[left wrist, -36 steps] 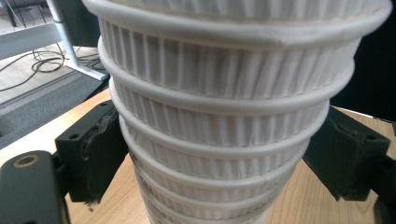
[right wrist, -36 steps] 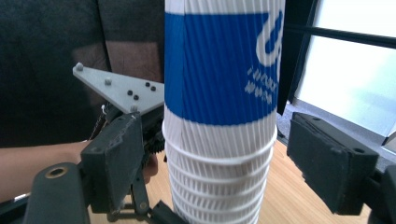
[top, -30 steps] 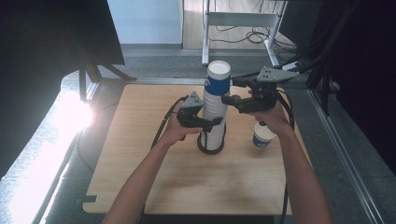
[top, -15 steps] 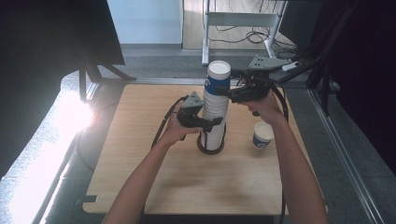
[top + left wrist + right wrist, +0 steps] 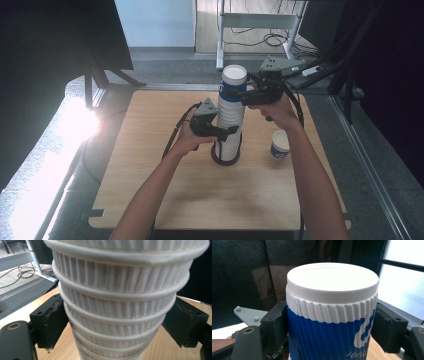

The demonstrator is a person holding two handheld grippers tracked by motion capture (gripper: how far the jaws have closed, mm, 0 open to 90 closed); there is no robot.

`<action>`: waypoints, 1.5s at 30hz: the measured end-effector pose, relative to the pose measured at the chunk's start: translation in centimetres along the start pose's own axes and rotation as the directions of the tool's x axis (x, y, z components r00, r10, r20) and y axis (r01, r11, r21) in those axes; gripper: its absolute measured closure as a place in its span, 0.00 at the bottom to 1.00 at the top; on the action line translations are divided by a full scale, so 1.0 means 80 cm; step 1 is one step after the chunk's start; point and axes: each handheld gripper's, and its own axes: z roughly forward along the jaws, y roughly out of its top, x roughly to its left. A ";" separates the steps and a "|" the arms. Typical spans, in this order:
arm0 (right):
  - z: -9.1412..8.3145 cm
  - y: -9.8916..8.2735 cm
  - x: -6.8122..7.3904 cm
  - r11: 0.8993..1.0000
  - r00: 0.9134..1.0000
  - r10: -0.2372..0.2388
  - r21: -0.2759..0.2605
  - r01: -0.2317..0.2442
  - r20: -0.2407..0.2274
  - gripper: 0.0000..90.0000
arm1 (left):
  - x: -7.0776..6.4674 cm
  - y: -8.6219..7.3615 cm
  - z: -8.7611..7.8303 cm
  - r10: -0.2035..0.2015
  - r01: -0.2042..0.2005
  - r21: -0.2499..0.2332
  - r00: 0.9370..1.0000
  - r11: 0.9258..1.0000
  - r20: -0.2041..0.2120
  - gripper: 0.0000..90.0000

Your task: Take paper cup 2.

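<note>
Your left gripper [image 5: 227, 131] fingers clamp the cup stack [image 5: 231, 125] low on the tabletop [image 5: 150, 165]; your right gripper [image 5: 245, 95] fingers clamp its top cup [image 5: 329, 315] — lift straight up next, probably.

I can't read any words here. My top blue cup [image 5: 329, 337] has white letters low down, but they're cut off & blurry. Small cup [image 5: 280, 146] logo: too tiny to read.
</note>
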 end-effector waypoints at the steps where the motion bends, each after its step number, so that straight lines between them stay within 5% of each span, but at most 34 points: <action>1: 0.000 0.000 0.000 1.000 1.000 0.000 0.001 0.000 0.002 0.27 | 0.000 0.000 0.000 0.000 0.000 0.000 1.000 1.000 0.000 0.14; 12: -0.020 0.024 0.005 0.994 0.999 -0.005 -0.104 0.010 0.048 0.28 | -0.001 0.001 0.001 0.002 -0.002 0.004 1.000 1.000 -0.004 0.14; 26: -0.068 0.047 0.013 0.974 0.996 0.003 -0.227 0.018 0.092 0.29 | -0.001 0.001 0.000 0.002 -0.002 0.006 1.000 1.000 -0.006 0.14; 45: -0.124 0.012 0.045 0.975 0.994 -0.034 -0.213 0.055 0.104 0.29 | -0.003 0.000 -0.005 -0.011 0.011 0.012 1.000 1.000 -0.028 0.14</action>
